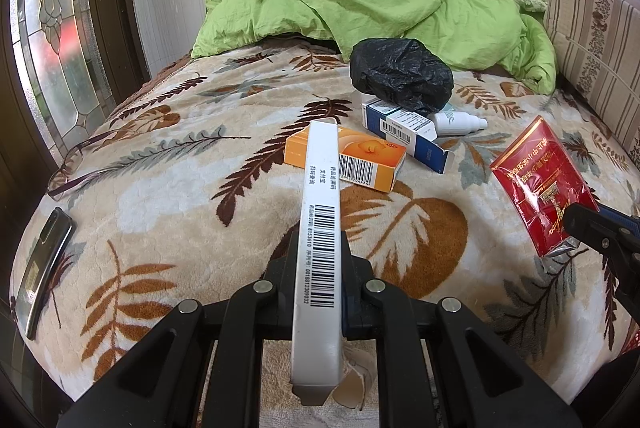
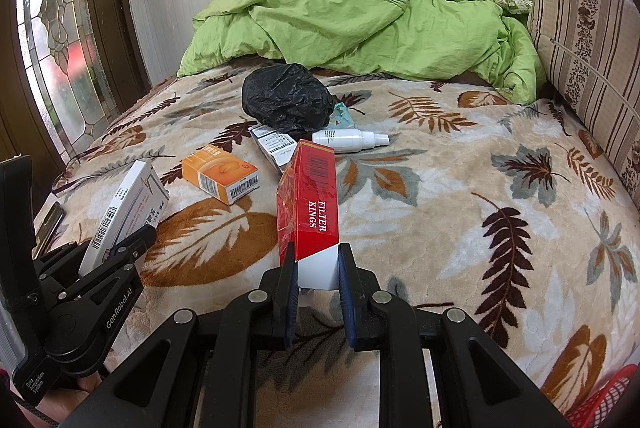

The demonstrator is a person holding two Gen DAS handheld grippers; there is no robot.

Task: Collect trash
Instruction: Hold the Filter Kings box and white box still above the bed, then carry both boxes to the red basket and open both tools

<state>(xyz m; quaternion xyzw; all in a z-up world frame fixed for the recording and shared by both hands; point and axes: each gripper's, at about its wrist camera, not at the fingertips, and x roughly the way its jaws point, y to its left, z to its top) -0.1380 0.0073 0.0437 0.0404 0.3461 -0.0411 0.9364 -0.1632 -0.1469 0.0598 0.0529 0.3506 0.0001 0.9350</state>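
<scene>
This is a bedroom in a home. A bed fills the middle of both views, covered by a plush beige blanket with brown and grey leaf print (image 1: 168,156). A crumpled lime-green quilt (image 2: 360,24) lies at the top centre, a striped beige cushion (image 2: 592,40) at the upper right, and a dark wooden door with leaded patterned glass (image 1: 60,28) stands at the left edge.

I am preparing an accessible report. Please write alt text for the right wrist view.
The right gripper holds a red cigarette pack between its fingers above a leaf-patterned blanket. At left, the left gripper holds a white box. Beyond lie an orange box, a black plastic bag and a white spray bottle.
</scene>
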